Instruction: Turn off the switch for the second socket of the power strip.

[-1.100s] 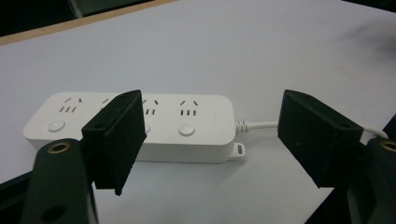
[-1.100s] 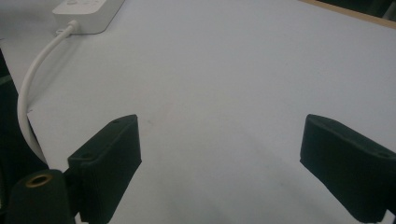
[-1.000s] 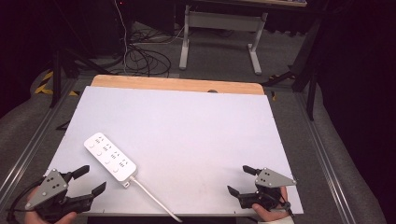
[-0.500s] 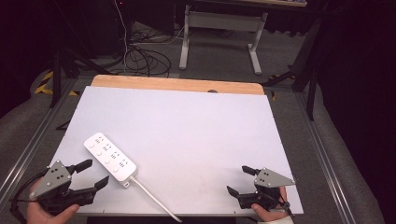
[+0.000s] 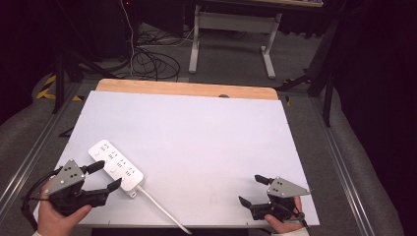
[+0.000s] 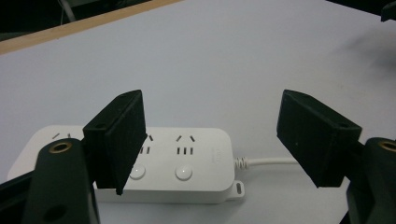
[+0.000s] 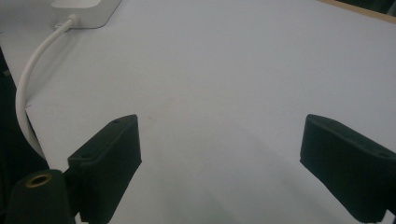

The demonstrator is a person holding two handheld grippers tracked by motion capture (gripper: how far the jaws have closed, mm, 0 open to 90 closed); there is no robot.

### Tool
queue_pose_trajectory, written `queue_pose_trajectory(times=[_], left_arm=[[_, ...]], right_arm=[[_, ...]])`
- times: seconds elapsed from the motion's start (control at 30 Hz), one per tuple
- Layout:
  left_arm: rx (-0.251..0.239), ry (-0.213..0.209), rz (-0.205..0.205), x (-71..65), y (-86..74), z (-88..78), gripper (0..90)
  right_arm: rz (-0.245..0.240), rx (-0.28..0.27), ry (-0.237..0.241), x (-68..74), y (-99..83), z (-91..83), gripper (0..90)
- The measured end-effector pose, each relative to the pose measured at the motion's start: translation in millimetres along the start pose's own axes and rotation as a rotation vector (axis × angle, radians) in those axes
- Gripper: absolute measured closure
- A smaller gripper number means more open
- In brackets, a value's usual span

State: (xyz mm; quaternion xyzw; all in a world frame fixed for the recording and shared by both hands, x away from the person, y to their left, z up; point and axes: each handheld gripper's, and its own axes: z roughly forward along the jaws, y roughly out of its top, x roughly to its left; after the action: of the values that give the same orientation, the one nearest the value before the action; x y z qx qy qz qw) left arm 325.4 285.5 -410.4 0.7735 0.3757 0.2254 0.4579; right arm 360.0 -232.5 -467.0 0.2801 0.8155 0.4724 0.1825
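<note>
The work surface is a white table top [image 5: 196, 132] with a strip of light wood [image 5: 187, 89] along its far edge. Metal rails [image 5: 344, 167] run along both sides of the table, with grey padding [image 5: 378, 196] outside them. The floor [image 5: 231, 59] beyond is grey. A tangle of dark cables [image 5: 147, 61] lies on it, near a light-coloured desk frame [image 5: 231, 29]. The surroundings are very dark, possibly black curtains [image 5: 378, 73]. Lighting falls mainly on the table.
</note>
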Motion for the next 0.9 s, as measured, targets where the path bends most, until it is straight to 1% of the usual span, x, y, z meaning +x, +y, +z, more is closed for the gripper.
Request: queue_pose_trajectory(times=[0.17, 0.33, 0.43, 0.47, 0.53, 0.6, 0.63, 0.67, 0.77, 0.8, 0.87, 0.9], left_arm=[[-0.003, -0.001, 0.006, 0.1, 5.6, 4.7, 24.5], [-0.003, -0.009, -0.003, 2.5, 10.3, 9.8, 24.8], [0.000, -0.009, 0.006, 4.1, 12.7, 11.9, 24.7], [-0.001, -0.008, 0.000, 4.0, 13.2, 13.0, 24.7], [0.002, -0.010, 0.003, 4.9, 14.7, 14.5, 24.7], [-0.001, -0.009, -0.003, 4.8, 15.9, 16.6, 24.8], [0.000, -0.008, 0.006, 5.8, 16.7, 17.4, 24.8], [0.002, -0.012, -0.004, 6.0, 17.3, 18.4, 24.8], [0.009, -0.018, -0.004, 8.7, 18.9, 22.6, 24.8], [0.009, -0.019, -0.012, 8.7, 19.0, 24.2, 24.8], [0.015, -0.015, 0.000, 9.5, 19.0, 25.1, 24.8], [0.013, -0.017, -0.009, 9.3, 18.4, 25.2, 24.8]], right_arm=[[0.000, 0.000, 0.001, -0.1, -0.1, 0.1, 13.0], [-0.001, 0.000, 0.001, -0.2, -0.1, 0.2, 13.0], [-0.001, 0.000, 0.001, -0.2, -0.2, -0.1, 13.0], [0.000, -0.001, -0.001, -0.3, -0.2, -0.1, 13.0], [0.001, 0.001, -0.005, -0.5, -0.2, -0.1, 13.0], [0.002, 0.002, -0.006, -0.8, -0.4, -0.1, 13.0], [0.002, 0.002, -0.006, -0.9, -0.5, -0.1, 13.0], [0.002, 0.002, -0.005, -1.0, -0.5, 0.0, 13.0], [0.001, 0.003, -0.004, -0.9, -0.4, 0.2, 13.0], [-0.001, 0.002, -0.003, -0.9, -0.4, 0.3, 13.0], [0.000, 0.002, -0.004, -0.8, -0.4, 0.0, 13.0], [0.001, 0.001, -0.005, -0.9, -0.5, -0.3, 13.0]])
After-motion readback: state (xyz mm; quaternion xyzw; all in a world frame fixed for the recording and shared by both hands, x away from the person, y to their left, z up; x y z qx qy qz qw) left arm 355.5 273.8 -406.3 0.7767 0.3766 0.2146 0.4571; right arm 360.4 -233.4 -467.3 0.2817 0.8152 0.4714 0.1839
